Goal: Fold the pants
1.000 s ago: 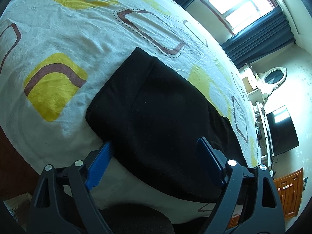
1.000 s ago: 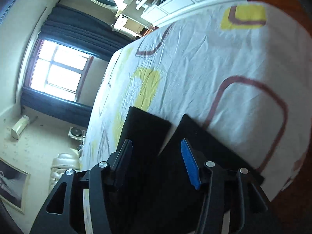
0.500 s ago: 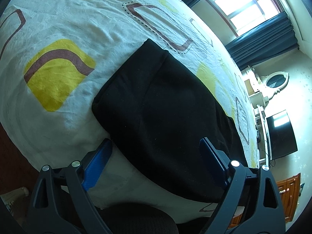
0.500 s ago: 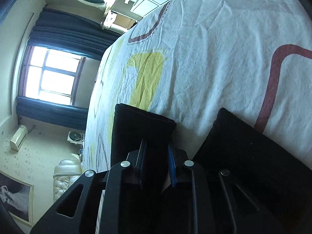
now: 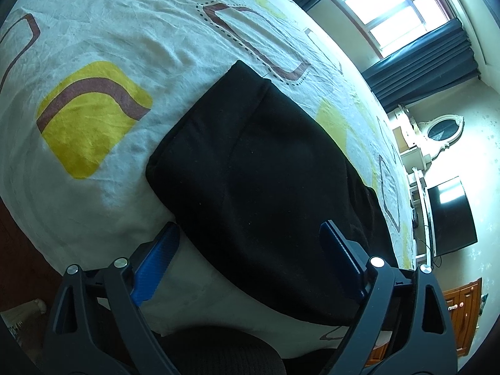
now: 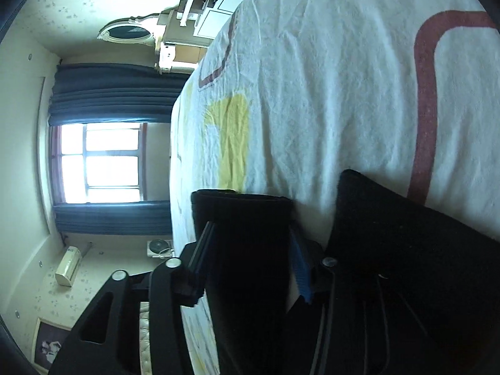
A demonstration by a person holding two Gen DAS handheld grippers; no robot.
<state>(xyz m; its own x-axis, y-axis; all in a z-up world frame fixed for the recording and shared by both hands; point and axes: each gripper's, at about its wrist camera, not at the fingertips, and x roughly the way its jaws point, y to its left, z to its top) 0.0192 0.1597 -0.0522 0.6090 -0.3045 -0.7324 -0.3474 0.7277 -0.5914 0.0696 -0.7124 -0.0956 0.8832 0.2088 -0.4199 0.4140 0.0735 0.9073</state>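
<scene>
pants, black, lie flat on the patterned bed sheet at the near side of the bed, just ahead of and partly under the left claw. in the right wrist view one leg end stands between the fingers of the right claw, the other leg end just to its right, with a strip of sheet between them.

step in hand, as judged: taking up a leg end for the first fold; nothing is folded over yet. left claw: jaws wide apart, holding nothing, hovering with the waist-side edge of the cloth between its fingers. right claw: jaws about half apart and just been opening, the leg end between them, blue pad beside the cloth; whether the pads press on it cannot be told.

next move calls for a firm pinch on the cloth edge by each claw, then a lift and carry across the garment without dragging the layers apart.

against the earlier frames: the right claw was nearly closed at the leg end and now stands wider, rolled and nearer the cloth. the left claw's view is almost the same.
</scene>
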